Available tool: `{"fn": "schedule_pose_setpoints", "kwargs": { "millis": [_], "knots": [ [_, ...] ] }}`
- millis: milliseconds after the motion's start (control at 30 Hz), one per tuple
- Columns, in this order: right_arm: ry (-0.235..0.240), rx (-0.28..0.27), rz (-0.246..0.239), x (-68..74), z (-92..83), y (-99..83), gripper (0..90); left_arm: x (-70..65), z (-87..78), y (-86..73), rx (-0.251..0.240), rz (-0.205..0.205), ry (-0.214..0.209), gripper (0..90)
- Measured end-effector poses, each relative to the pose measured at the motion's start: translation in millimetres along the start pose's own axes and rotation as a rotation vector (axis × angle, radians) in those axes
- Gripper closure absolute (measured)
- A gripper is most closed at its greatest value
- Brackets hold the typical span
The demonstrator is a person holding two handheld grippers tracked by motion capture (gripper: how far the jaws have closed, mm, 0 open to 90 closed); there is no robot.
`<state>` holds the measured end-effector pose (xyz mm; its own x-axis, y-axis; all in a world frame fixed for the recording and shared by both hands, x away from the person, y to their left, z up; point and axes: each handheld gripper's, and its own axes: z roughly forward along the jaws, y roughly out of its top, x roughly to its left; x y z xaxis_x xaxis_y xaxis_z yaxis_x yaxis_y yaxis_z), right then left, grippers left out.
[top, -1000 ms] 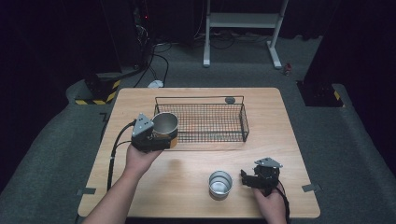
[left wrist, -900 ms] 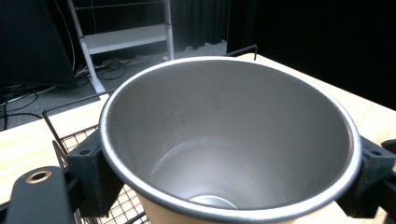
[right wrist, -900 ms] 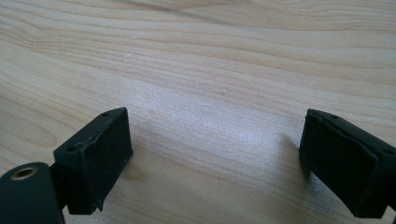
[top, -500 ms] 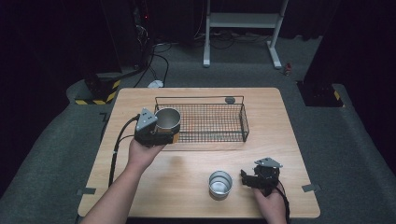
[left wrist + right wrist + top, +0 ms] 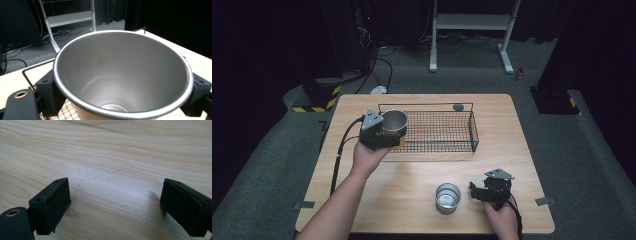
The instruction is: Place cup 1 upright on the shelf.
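Note:
My left gripper (image 5: pixel 388 136) is shut on a metal cup (image 5: pixel 394 121), held upright just above the left end of the black wire basket (image 5: pixel 447 131). In the left gripper view the cup (image 5: pixel 120 75) is seen from above, empty, with a jaw pressed on each side of it. A second metal cup (image 5: pixel 447 197) stands on the wooden table (image 5: pixel 412 175) near the front edge. My right gripper (image 5: pixel 476 192) rests on the table just right of that cup, apart from it. Its jaws stand wide open in the right gripper view (image 5: pixel 115 205), with bare wood between them.
A small grey disc (image 5: pixel 457 107) lies on the table behind the basket. The basket takes up the middle back of the table. Beyond the table are a white metal frame (image 5: pixel 472 25), cables on the floor and a yellow-black striped block (image 5: pixel 314 102).
The left gripper has carried its cup slightly up and to the right, over the basket's left end. The right gripper and the front cup have not moved.

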<state>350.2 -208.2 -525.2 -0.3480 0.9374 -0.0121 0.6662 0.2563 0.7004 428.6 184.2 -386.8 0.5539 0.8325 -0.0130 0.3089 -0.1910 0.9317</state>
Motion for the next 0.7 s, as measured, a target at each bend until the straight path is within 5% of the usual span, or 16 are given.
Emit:
{"fn": "schedule_pose_setpoints", "kwargs": {
  "millis": [200, 700],
  "knots": [
    [0.0, 0.0, 0.0, 0.0, 0.0, 0.0, 9.1, 5.6, 8.6, 1.4, -0.005, -0.033, 0.001, 13.7],
    [0.0, 0.001, 0.003, 0.2, -0.1, -0.1, 9.1, 6.6, 24.6, 11.9, 0.009, -0.017, 0.018, 13.7]
  ]
}}
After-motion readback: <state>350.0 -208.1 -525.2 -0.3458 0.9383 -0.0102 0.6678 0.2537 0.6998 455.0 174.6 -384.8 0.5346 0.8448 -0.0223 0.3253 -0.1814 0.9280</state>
